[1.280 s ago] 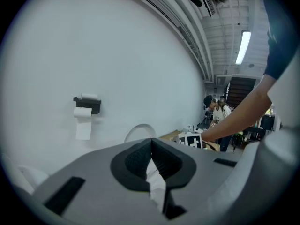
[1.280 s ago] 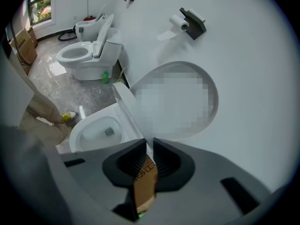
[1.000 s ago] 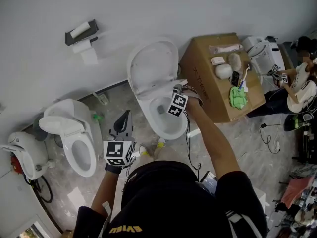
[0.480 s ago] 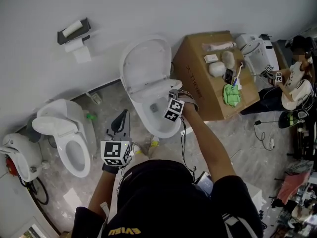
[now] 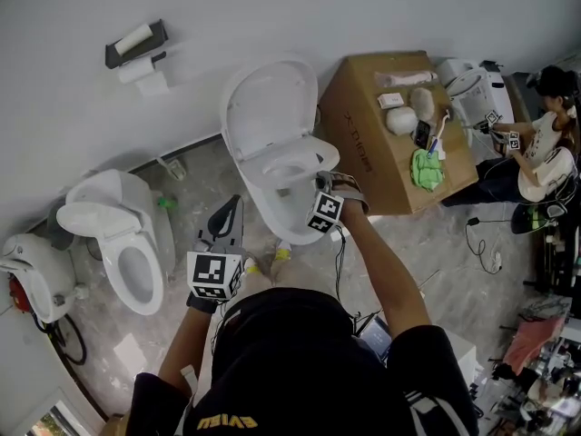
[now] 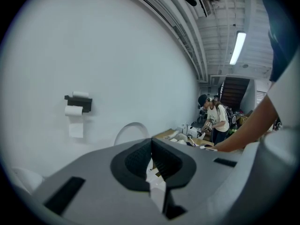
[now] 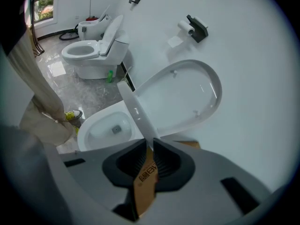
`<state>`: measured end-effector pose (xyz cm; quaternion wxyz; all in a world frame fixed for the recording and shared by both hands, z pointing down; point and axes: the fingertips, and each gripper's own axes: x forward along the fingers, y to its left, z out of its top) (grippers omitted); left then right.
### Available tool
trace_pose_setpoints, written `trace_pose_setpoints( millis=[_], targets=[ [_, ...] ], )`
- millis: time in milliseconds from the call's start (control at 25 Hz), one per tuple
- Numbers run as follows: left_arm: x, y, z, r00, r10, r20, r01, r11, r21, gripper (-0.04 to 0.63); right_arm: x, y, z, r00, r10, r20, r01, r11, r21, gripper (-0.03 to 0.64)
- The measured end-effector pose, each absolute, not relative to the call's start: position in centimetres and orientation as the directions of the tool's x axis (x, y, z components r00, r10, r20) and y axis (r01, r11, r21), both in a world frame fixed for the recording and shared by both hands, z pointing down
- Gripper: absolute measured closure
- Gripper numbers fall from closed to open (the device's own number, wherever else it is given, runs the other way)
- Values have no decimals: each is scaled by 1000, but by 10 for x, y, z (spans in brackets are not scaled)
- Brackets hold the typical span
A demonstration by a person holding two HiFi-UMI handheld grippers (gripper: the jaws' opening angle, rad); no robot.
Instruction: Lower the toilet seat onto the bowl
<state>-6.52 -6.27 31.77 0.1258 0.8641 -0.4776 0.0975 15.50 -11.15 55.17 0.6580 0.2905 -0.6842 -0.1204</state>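
Note:
The white toilet stands in the middle of the head view with its lid (image 5: 270, 105) upright against the wall. Its seat (image 5: 292, 160) hangs tilted, roughly halfway between the lid and the bowl (image 5: 283, 214). My right gripper (image 5: 320, 180) is shut on the seat's front rim. In the right gripper view the seat edge (image 7: 137, 112) runs straight into the right gripper (image 7: 149, 146), with the lid (image 7: 187, 95) behind and the bowl (image 7: 105, 128) below. My left gripper (image 5: 234, 209) hovers left of the bowl, shut and holding nothing; the left gripper (image 6: 151, 143) faces the wall.
A second toilet (image 5: 127, 243) and a third (image 5: 27, 275) stand to the left. A toilet-paper holder (image 5: 136, 48) hangs on the wall. A cardboard box (image 5: 363, 143) with small items sits close to the right of the bowl. A person (image 5: 545, 148) sits at the far right.
The seat has swung down from the upright lid to about halfway. My right gripper has come toward me and lower with the seat's rim in it. The left gripper has barely moved.

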Motion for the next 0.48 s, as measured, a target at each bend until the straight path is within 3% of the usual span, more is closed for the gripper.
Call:
trace_pose_setpoints(
  millis=[480],
  targets=[
    [-45, -52, 321, 571, -764, 299, -817, -566, 115, 584, 164, -81, 571, 36, -560, 828, -282, 789, 546, 575]
  ],
)
